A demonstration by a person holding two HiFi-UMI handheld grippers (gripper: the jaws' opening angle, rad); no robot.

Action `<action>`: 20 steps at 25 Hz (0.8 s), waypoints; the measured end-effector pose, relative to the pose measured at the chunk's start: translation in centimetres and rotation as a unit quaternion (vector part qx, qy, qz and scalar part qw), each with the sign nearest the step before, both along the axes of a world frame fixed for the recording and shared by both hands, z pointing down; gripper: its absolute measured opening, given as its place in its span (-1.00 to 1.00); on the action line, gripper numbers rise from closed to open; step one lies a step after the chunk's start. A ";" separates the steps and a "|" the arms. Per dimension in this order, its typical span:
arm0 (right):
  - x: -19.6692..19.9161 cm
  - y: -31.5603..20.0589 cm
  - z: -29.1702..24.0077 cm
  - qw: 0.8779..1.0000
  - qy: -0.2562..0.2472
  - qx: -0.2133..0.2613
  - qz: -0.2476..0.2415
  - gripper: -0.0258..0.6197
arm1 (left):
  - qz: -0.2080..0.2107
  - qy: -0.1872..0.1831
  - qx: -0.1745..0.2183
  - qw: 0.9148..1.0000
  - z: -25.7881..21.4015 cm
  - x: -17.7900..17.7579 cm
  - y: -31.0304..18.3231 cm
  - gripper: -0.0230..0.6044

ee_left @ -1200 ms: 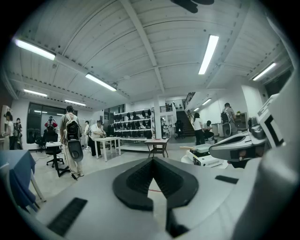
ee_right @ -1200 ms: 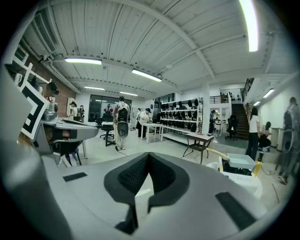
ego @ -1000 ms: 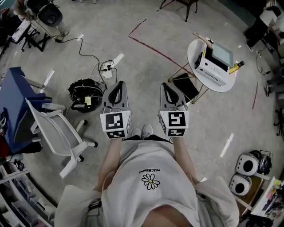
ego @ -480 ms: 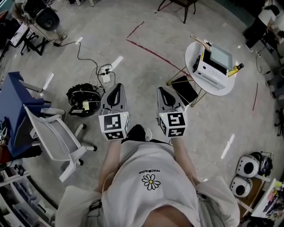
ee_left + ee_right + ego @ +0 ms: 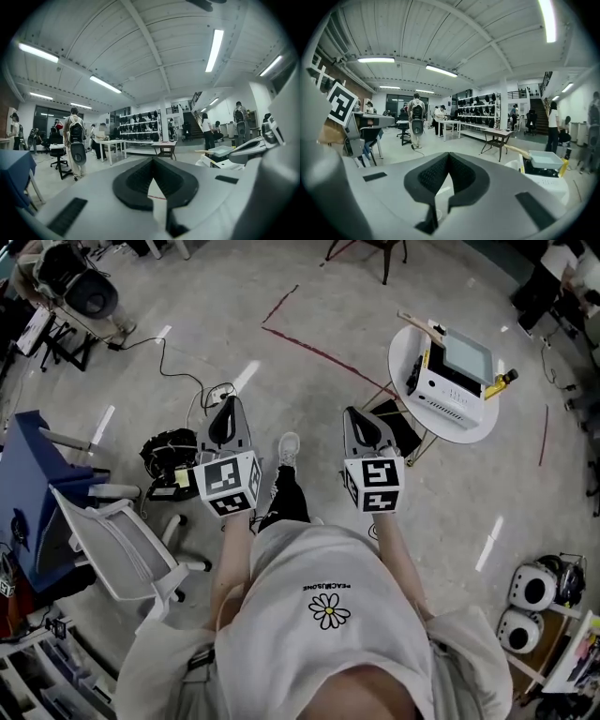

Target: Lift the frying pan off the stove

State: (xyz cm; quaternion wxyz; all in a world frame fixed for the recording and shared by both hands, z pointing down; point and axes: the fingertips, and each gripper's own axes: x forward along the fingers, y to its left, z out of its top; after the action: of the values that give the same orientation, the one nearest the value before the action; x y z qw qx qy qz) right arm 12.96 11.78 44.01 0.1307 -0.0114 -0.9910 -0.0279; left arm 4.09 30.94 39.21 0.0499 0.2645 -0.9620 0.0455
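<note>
- Frying pan (image 5: pixel 466 354): one, square and pale, wooden handle pointing away from the person. It sat on top of the stove (image 5: pixel 441 393), not lifted.
- Stove: one white box, standing on a small round white tabletop (image 5: pixel 399 354). A yellow-handled item (image 5: pixel 502 381) lay at the tabletop's far right edge; I could not tell what it was.
- Left gripper (image 5: pixel 224 407): jaws closed tip to tip, nothing between them. It was held out over the floor, well apart from the pan, which lay off to its right, beyond the other gripper.
- Right gripper (image 5: pixel 353 414): jaws also closed together and empty. It was the nearer of the two, but still apart from the tabletop. The pan lay ahead and to the right of its jaws.
- In the right gripper view the pan (image 5: pixel 544 159) showed to the right of the closed jaws, at about their level, not lined up with them.
- The two grippers were side by side at about the same height, with the person's forward shoe (image 5: pixel 289 448) on the floor between them.
- Floor: pale grey concrete, with red tape lines (image 5: pixel 319 345) running across it.
- On the floor to the left: one black bag (image 5: pixel 172 444) and one power strip (image 5: pixel 221 391) with a trailing cable.
- Further left: one white office chair (image 5: pixel 122 545) and one blue-covered table (image 5: pixel 28 465).
- Lower right: two round white items (image 5: pixel 525 587) on the floor near shelving, too small to identify.
- Room: a large open hall with a ribbed ceiling and strip lights. Long tables, shelving, a staircase and several people stood in the distance.
</note>
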 end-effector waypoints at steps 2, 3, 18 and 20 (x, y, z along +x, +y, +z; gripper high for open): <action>-1.7 -1.2 0.2 1.000 0.003 0.004 0.011 -0.92 | 0.004 0.000 0.003 1.000 0.0 -1.9 -0.9 -0.93; -2.6 -1.5 0.4 1.000 0.005 0.003 0.017 -0.92 | 0.007 0.001 0.003 1.000 0.0 -2.8 -1.4 -0.93; -22.8 -4.9 -0.5 0.997 0.025 0.021 0.070 -0.92 | 0.113 -0.008 0.022 0.993 -1.6 -22.1 -10.1 -0.93; -25.2 -5.2 0.0 0.996 0.034 0.027 0.075 -0.92 | 0.121 0.005 0.026 0.992 -0.8 -24.9 -10.8 -0.93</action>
State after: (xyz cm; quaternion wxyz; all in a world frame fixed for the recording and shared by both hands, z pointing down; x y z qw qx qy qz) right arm -12.25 6.60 43.98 0.1659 0.0653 -0.9830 -0.0440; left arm -20.78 20.17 38.43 0.0418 0.3806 -0.9235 0.0252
